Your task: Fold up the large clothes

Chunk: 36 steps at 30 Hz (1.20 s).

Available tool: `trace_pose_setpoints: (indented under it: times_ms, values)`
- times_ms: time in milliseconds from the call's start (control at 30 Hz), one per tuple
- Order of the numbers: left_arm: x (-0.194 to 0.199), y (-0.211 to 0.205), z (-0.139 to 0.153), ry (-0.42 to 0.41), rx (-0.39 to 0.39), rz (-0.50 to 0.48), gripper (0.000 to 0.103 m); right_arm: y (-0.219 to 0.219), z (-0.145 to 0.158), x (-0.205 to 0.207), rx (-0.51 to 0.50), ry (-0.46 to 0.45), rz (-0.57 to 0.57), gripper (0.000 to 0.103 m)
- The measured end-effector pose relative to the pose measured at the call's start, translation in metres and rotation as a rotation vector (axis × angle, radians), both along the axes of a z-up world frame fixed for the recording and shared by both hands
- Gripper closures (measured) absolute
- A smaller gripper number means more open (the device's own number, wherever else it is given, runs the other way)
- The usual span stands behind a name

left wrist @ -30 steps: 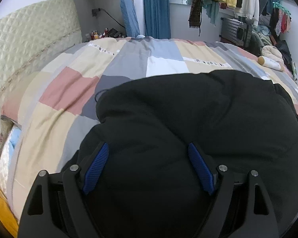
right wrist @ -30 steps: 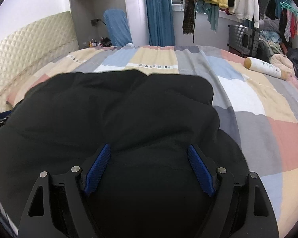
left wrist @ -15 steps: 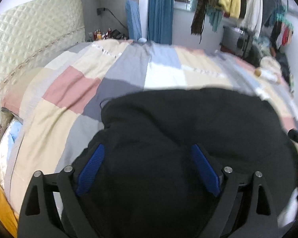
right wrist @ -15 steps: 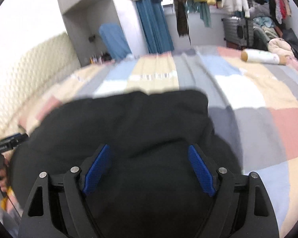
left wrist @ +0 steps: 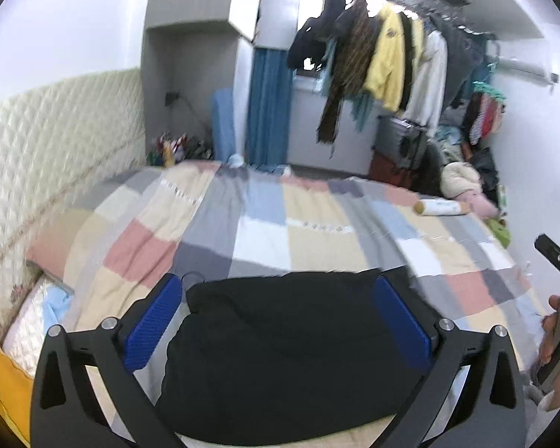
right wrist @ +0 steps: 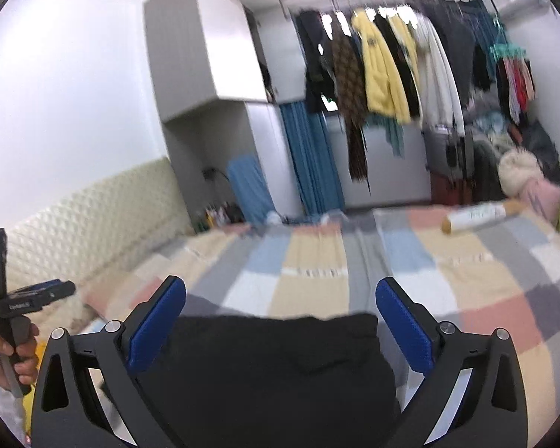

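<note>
A black folded garment (left wrist: 280, 347) lies on the checked bedspread (left wrist: 265, 231) at the near edge of the bed. It also shows in the right wrist view (right wrist: 268, 373). My left gripper (left wrist: 278, 317) is open and empty, raised above the garment with its blue pads wide apart. My right gripper (right wrist: 280, 321) is also open and empty, held above the garment. The other hand-held tool shows at each view's edge, the right one (left wrist: 558, 298) and the left one (right wrist: 15, 306).
A padded headboard (left wrist: 56, 138) runs along the left. A white roll (left wrist: 442, 207) lies on the far right of the bed. Hanging clothes (right wrist: 384, 71) and a wardrobe (right wrist: 212, 56) stand behind the bed. A yellow cloth (left wrist: 0, 377) is at the lower left.
Both grippers have lifted and pulled back from the black garment. The garment now fills less of each view and more of the room shows.
</note>
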<state>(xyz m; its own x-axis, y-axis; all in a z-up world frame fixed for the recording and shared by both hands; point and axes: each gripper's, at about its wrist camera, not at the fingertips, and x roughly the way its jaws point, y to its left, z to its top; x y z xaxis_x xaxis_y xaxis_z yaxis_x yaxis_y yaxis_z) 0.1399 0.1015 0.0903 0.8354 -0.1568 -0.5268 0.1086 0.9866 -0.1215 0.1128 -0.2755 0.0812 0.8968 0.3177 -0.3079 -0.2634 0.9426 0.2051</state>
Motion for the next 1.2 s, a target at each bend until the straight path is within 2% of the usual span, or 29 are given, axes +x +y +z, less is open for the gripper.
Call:
trace_pose_setpoints:
  times_ms: [100, 267, 433, 600, 667, 767, 867, 1033, 1200]
  values:
    - [-0.027, -0.009, 0.023, -0.042, 0.040, -0.005, 0.000, 0.008, 0.031, -0.029, -0.002, -0.032, 0.036, 0.000]
    - [-0.076, -0.009, 0.049, -0.089, 0.013, -0.008, 0.000, 0.021, 0.064, -0.084, -0.008, -0.103, 0.051, 0.000]
    - [-0.125, -0.009, 0.062, -0.148, -0.014, -0.026, 0.000, 0.037, 0.070, -0.129, -0.025, -0.165, 0.065, 0.000]
    - [-0.161, -0.014, 0.060, -0.217, -0.010, -0.033, 0.000, 0.055, 0.063, -0.163, -0.046, -0.204, 0.088, 0.000]
    - [-0.173, -0.020, 0.054, -0.224, -0.001, -0.037, 0.000, 0.063, 0.055, -0.174, -0.046, -0.206, 0.109, 0.000]
    - [-0.188, -0.025, 0.046, -0.235, -0.025, -0.044, 0.000, 0.069, 0.044, -0.184, -0.074, -0.198, 0.121, 0.000]
    - [-0.194, -0.027, 0.035, -0.224, -0.061, -0.040, 0.000, 0.071, 0.030, -0.191, -0.060, -0.189, 0.123, 0.000]
    - [-0.196, -0.036, 0.015, -0.189, -0.024, -0.014, 0.000, 0.075, 0.007, -0.196, -0.042, -0.148, 0.120, 0.000]
    - [-0.194, -0.041, -0.007, -0.154, -0.039, -0.002, 0.000, 0.077, -0.014, -0.194, -0.019, -0.103, 0.104, 0.000]
